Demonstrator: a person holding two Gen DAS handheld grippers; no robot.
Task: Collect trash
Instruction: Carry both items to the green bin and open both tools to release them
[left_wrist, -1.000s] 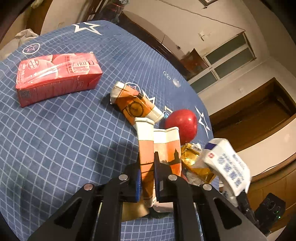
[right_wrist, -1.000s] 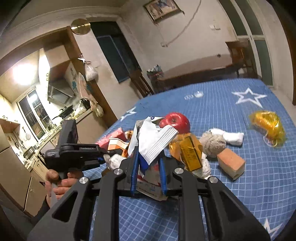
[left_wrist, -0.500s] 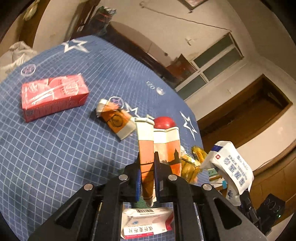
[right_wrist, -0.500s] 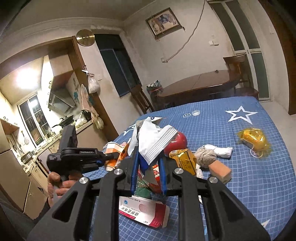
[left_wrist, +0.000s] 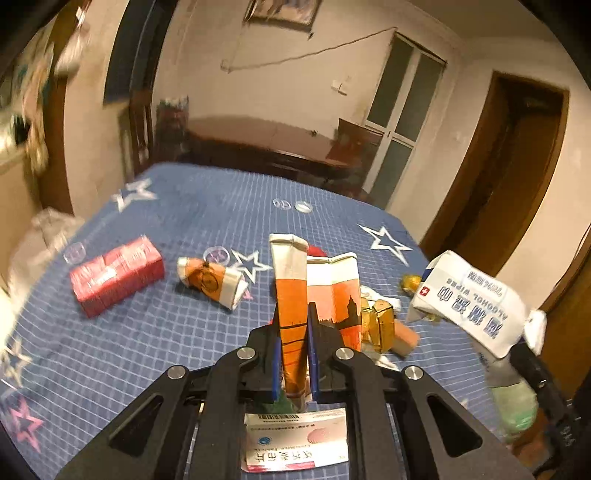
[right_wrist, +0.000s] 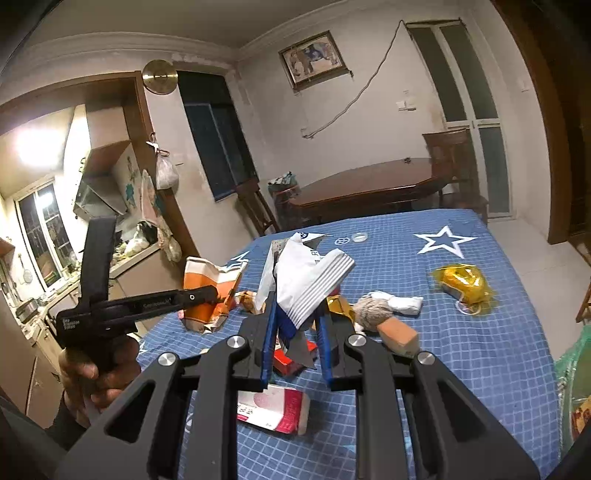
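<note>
My left gripper (left_wrist: 293, 332) is shut on a flattened orange-and-white paper cup (left_wrist: 295, 291), held upright above the blue checked tablecloth (left_wrist: 147, 350). From the right wrist view, that left gripper (right_wrist: 208, 293) and the cup (right_wrist: 205, 275) hang at the left, held by a person's hand (right_wrist: 96, 369). My right gripper (right_wrist: 295, 332) is shut on a crumpled white wipes packet (right_wrist: 306, 280), which also shows at the right of the left wrist view as the same wipes packet (left_wrist: 472, 295). Both are lifted off the table.
On the cloth lie a red carton (left_wrist: 116, 275), a crushed orange cup (left_wrist: 210, 278), a gold wrapper (left_wrist: 380, 321), a white-and-pink medicine box (right_wrist: 273, 406), a yellow wrapper (right_wrist: 465, 282), a brown fluffy ball (right_wrist: 373, 312) and an orange block (right_wrist: 399, 334). A green mesh bag (right_wrist: 574, 369) hangs at the right edge.
Both grippers have risen with their loads. The left one has rolled, so the table now looks level, and the medicine box has come into view beneath the jaws.
</note>
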